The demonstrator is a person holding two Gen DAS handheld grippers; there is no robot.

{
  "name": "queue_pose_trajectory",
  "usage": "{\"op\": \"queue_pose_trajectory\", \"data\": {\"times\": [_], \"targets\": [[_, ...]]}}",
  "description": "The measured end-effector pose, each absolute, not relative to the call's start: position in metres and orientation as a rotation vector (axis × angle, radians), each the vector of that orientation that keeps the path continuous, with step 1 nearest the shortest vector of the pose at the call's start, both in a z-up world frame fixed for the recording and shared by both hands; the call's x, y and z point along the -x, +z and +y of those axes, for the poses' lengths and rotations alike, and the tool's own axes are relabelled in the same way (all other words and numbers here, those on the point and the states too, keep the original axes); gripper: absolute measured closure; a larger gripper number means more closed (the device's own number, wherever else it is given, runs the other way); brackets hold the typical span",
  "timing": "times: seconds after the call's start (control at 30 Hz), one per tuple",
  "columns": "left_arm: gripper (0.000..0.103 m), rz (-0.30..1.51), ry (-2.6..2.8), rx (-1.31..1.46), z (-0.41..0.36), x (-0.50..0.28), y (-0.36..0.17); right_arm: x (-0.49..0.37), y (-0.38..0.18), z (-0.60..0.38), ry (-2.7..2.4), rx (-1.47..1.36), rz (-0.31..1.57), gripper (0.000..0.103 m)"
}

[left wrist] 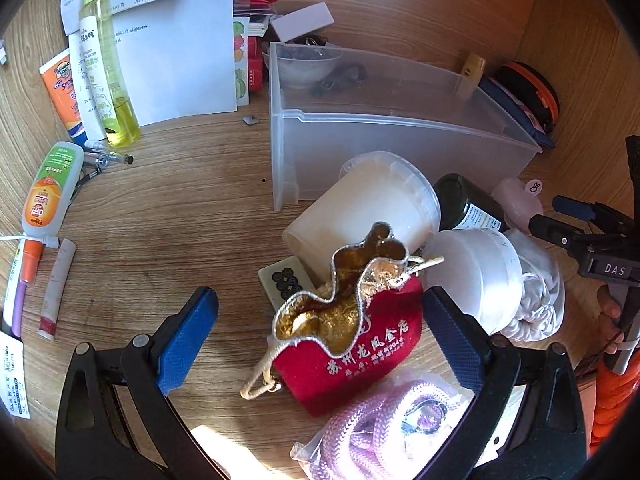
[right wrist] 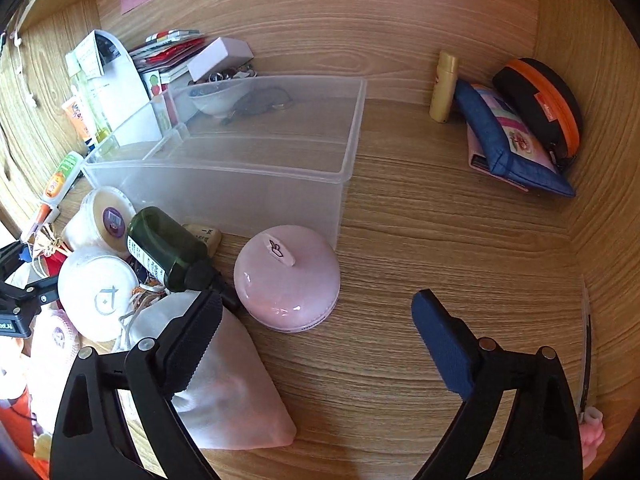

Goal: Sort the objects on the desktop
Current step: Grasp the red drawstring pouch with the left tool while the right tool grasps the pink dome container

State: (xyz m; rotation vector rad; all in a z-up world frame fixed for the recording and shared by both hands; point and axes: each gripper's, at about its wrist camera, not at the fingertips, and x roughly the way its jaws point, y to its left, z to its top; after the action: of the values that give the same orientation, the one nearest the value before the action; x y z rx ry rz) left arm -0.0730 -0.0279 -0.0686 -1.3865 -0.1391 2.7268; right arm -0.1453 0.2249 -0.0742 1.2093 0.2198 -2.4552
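My left gripper [left wrist: 320, 324] is open, its blue pads either side of a red velvet pouch [left wrist: 352, 352] with gold lining that lies on the wooden desk. A mahjong tile [left wrist: 286, 282] and a white tub on its side [left wrist: 360, 212] lie just beyond it. My right gripper [right wrist: 320, 320] is open and empty above the desk, in front of a pink round case [right wrist: 288, 280]. Its left finger is over a white cloth bag [right wrist: 228, 380]. A clear plastic bin [left wrist: 400, 128] stands behind the pile and also shows in the right wrist view [right wrist: 240, 152].
A white jar [right wrist: 96, 292], a dark green bottle [right wrist: 164, 248] and a bagged pink rope [left wrist: 380, 428] crowd the pile. Papers [left wrist: 172, 60], a yellow spray bottle [left wrist: 108, 76], tubes and pens lie left. A blue pouch [right wrist: 504, 148], an orange-black case [right wrist: 544, 104] and a yellow bottle [right wrist: 444, 88] sit in the right corner.
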Motion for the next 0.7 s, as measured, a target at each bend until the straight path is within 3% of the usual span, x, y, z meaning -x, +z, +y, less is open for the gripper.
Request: {"op": "queue_pose_trajectory", "data": {"times": [0.17,0.33,0.43,0.5,0.57,0.63,0.7], "targets": [[0.0,-0.131,2.695,1.435,-0.023,0.077,-0.077,0.153,-0.081,0.218,-2.411,-1.254,0.219,0.015],[0.001,-0.118,2.742,1.403,-0.02,0.076,-0.079,0.157,-0.09,0.214,-2.374,-1.289,0.207,0.027],[0.02,-0.108,2.751,1.388,-0.019,0.073,-0.077,0.157,-0.092,0.213,-2.374,-1.281,0.186,0.027],[0.021,-0.114,2.758,1.383,-0.02,0.073,-0.078,0.155,-0.093,0.212,-2.378,-1.273,0.184,0.027],[0.03,-0.1,2.774,1.382,-0.021,0.072,-0.079,0.154,-0.093,0.211,-2.377,-1.263,0.19,0.029],[0.042,-0.104,2.769,1.374,-0.021,0.069,-0.08,0.152,-0.091,0.209,-2.37,-1.252,0.2,0.039],[0.048,-0.084,2.786,1.366,-0.02,0.066,-0.079,0.151,-0.09,0.206,-2.38,-1.24,0.228,0.042]]}}
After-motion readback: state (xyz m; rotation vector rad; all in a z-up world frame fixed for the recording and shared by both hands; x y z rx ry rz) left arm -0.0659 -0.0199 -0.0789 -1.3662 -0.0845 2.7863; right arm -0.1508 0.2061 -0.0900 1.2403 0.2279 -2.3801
